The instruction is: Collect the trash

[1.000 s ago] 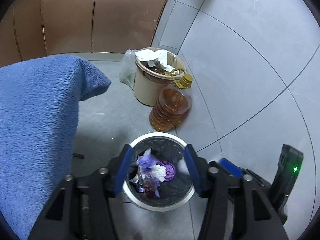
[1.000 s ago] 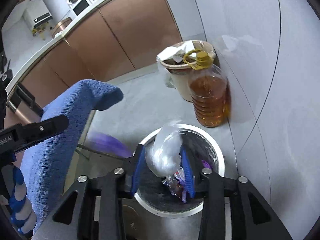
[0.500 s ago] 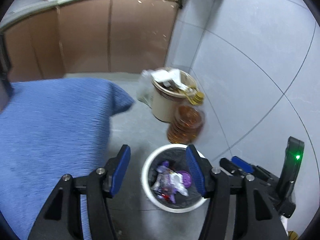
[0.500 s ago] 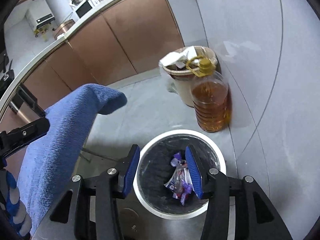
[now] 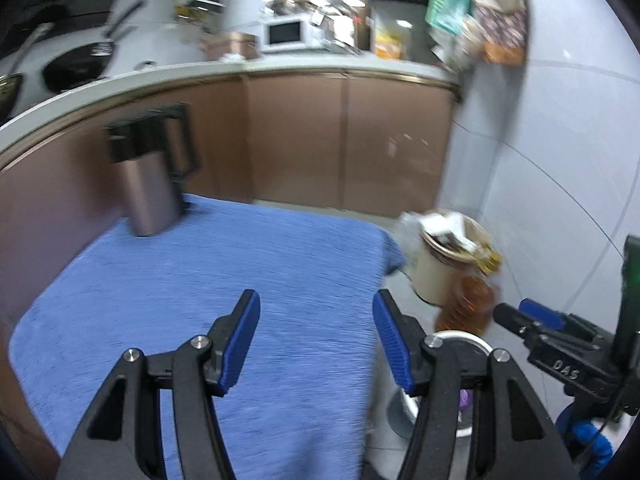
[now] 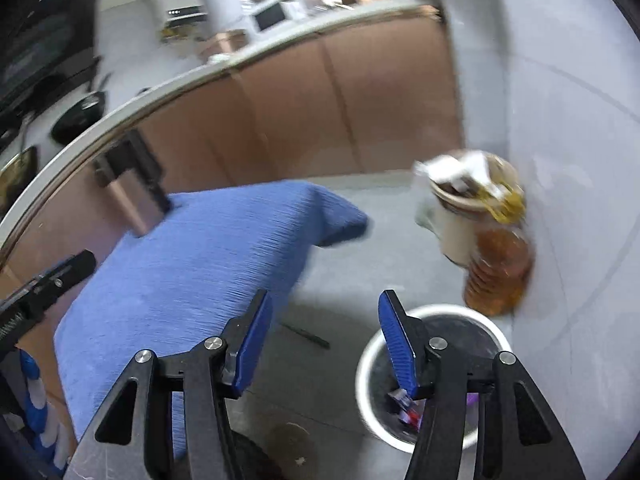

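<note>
The white-rimmed trash bin [image 6: 370, 354] stands on the floor at the lower right, with wrappers [image 6: 405, 405] showing inside it. My right gripper [image 6: 325, 316] hangs above the floor just left of the bin; its jaws are opening and nothing is between them. In the left wrist view my left gripper [image 5: 316, 314] is open and empty over the blue cloth-covered table [image 5: 240, 280]. The bin [image 5: 460, 338] sits low behind its right finger, and the right gripper [image 5: 552, 346] shows at the right edge.
A metal kettle [image 5: 152, 188] stands at the table's far left corner. A beige bucket full of waste [image 6: 456, 224] and an oil bottle [image 6: 500, 276] stand against the tiled wall behind the bin. Brown cabinets [image 5: 340, 140] run along the back. The left gripper [image 6: 48, 284] is at the left edge.
The right gripper let go of a clear plastic bag over the bin and its jaws widened. Both grippers rose and tilted up, away from the bin toward the table.
</note>
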### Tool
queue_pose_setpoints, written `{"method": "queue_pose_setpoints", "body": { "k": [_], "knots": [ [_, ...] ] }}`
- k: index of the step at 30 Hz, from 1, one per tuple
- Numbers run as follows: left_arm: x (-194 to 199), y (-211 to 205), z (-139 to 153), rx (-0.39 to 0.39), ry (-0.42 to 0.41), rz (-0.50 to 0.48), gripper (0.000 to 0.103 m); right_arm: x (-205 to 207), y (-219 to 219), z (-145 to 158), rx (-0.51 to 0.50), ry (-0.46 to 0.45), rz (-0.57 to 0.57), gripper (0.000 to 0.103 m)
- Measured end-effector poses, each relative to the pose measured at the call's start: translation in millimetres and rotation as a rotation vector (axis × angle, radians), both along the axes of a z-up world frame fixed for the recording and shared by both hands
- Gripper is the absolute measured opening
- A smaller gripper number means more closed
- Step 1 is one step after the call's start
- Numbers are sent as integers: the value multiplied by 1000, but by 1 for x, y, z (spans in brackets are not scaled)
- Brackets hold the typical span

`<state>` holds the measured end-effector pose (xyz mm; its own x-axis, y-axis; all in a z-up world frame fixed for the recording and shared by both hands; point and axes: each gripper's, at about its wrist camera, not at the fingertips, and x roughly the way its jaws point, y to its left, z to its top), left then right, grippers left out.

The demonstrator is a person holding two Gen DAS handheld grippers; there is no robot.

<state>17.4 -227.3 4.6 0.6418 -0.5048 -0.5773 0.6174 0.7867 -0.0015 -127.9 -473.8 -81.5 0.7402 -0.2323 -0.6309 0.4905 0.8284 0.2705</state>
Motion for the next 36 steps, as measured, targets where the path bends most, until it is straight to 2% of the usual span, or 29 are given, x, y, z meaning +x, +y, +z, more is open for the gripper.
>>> {"method": "queue_pose_setpoints", "body": {
  "k": [9, 16, 17, 18, 25, 34, 36],
  "knots": [
    [-19, 108, 39, -76, -157, 250, 72, 34, 99, 79, -143, -139, 234, 71],
    [-46, 174, 62, -81, -285, 440, 77, 37, 170, 118, -223, -236, 353, 80],
    [-50, 183, 65, -83, -295, 463, 78, 34, 179, 122, -235, -248, 366, 84],
    [-53, 189, 67, -84, -300, 479, 79, 34, 185, 124, -243, -255, 372, 89],
    [-74, 216, 78, -100, -336, 553, 80, 12, 216, 137, -318, -288, 372, 94],
    [-97, 216, 87, -104, -384, 561, 87, -11, 201, 137, -316, -284, 285, 95],
    [-100, 215, 88, -100, -398, 574, 92, -14, 196, 136, -309, -282, 265, 95]
  ]
}}
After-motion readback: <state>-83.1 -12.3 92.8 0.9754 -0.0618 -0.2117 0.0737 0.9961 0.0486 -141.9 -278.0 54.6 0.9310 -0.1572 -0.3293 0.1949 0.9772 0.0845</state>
